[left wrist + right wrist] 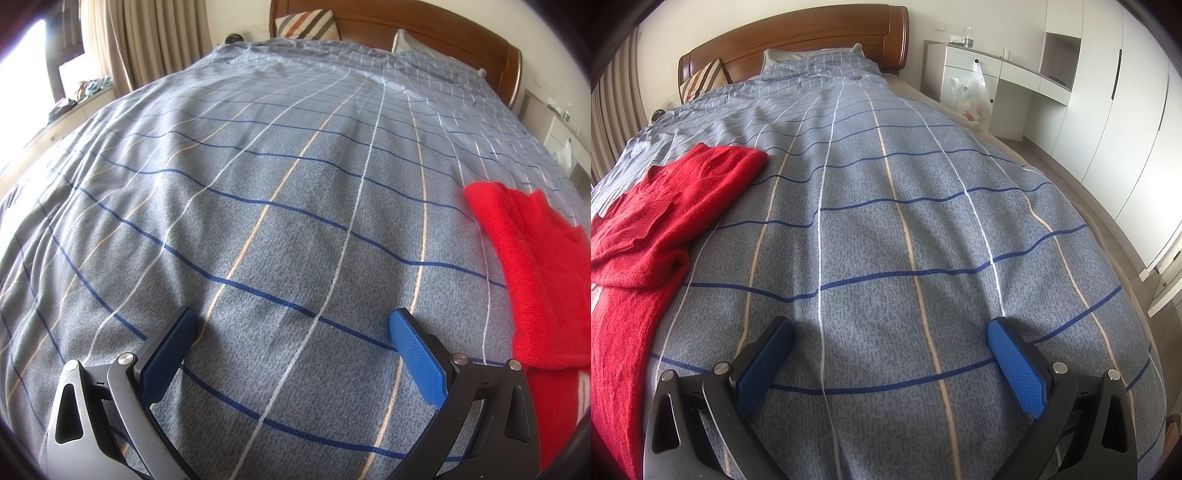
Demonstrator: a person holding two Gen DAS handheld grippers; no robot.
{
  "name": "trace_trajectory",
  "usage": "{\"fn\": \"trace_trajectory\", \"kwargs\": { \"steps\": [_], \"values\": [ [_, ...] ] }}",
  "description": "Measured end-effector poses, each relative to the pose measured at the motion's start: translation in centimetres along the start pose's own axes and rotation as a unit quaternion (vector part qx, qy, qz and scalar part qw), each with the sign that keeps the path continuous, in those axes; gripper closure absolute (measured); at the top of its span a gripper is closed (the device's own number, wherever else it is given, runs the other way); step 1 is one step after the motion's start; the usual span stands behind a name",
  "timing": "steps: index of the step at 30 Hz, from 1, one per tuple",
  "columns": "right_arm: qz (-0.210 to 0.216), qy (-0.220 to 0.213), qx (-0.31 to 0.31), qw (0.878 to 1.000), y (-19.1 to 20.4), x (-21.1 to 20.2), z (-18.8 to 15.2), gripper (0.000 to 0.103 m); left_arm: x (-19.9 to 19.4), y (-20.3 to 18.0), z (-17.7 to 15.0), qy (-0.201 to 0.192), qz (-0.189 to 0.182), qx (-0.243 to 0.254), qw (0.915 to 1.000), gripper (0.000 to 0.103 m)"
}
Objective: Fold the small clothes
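A small red knitted sweater (535, 273) lies on the blue checked bedcover (258, 192), at the right edge of the left wrist view. In the right wrist view the same sweater (653, 229) spreads along the left side, partly folded over itself. My left gripper (293, 325) hovers open over bare bedcover, left of the sweater, nothing between its blue pads. My right gripper (890, 334) is open too, over the bedcover (923, 221) to the right of the sweater, holding nothing.
A wooden headboard (798, 33) with pillows (816, 61) closes the far end of the bed. White cabinets and a desk (1015, 70) with a hanging plastic bag (971, 92) stand to the right. Curtains (147, 40) and a window ledge are on the left.
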State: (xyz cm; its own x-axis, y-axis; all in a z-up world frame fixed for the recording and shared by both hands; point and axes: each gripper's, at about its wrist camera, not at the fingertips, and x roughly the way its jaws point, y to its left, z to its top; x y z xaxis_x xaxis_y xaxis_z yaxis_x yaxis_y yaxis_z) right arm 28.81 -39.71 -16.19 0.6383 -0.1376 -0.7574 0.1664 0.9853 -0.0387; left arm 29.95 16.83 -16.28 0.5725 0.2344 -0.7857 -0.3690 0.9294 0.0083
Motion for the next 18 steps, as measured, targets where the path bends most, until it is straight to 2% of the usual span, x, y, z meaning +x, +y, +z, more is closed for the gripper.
{"fn": "trace_trajectory", "kwargs": {
  "steps": [11, 14, 15, 16, 18],
  "values": [
    [0.002, 0.009, -0.004, 1.0, -0.2, 0.3, 0.3, 0.0, 0.2, -0.1, 0.1, 0.005, 0.001, -0.002, 1.0, 0.0],
    [0.034, 0.031, -0.006, 0.999, -1.0, -0.3, 1.2, 0.0, 0.0, 0.1, 0.9, 0.047, -0.01, 0.022, 0.9986, 0.002],
    [0.048, 0.027, -0.005, 0.998, -1.2, -1.3, 1.2, 0.001, -0.7, 0.3, 1.0, 0.057, -0.017, 0.028, 0.9979, 0.003],
    [0.07, 0.013, -0.001, 0.997, -1.4, -3.0, 1.1, 0.001, -2.1, 0.9, 0.7, 0.052, -0.028, 0.03, 0.9978, 0.004],
    [0.146, -0.002, -0.002, 0.989, -0.9, -7.1, -0.2, 0.001, -6.6, 1.9, -1.4, 0.025, -0.079, 0.047, 0.9955, 0.004]
  ]
}}
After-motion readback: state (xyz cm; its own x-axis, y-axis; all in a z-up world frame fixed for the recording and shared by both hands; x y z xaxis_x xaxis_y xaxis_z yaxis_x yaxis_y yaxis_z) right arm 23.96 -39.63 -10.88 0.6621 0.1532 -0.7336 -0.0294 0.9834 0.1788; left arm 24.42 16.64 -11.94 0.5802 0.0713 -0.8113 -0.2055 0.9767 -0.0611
